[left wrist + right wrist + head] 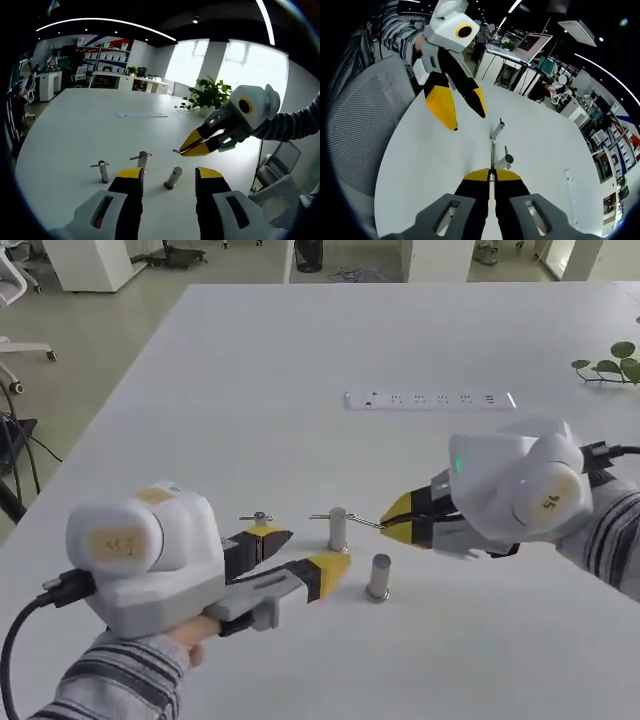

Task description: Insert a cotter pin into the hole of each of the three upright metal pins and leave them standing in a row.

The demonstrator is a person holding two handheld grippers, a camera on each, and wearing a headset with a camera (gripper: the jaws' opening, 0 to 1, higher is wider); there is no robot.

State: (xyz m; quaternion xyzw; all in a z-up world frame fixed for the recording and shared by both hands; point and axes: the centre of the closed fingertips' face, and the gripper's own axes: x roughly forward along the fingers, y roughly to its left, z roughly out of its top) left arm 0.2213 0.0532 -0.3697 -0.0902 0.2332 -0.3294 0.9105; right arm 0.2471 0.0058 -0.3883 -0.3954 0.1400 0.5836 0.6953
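Head view: my right gripper (398, 522) is clamped on a cotter (352, 520) that lies level, pointing left, across the middle pin (338, 532) top. Left gripper (312, 549) gapes, holding nothing, just near-left of that pin. Bare pin (380, 576) stands nearer.

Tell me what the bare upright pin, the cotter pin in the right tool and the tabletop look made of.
Bare upright pin: metal, perhaps steel, dull silver-grey with a soft sheen. Cotter pin, pinched in the right tool: thin bright metal wire, alloy unclear. Tabletop: smooth, even white with no grain, likely laminate or painted board.
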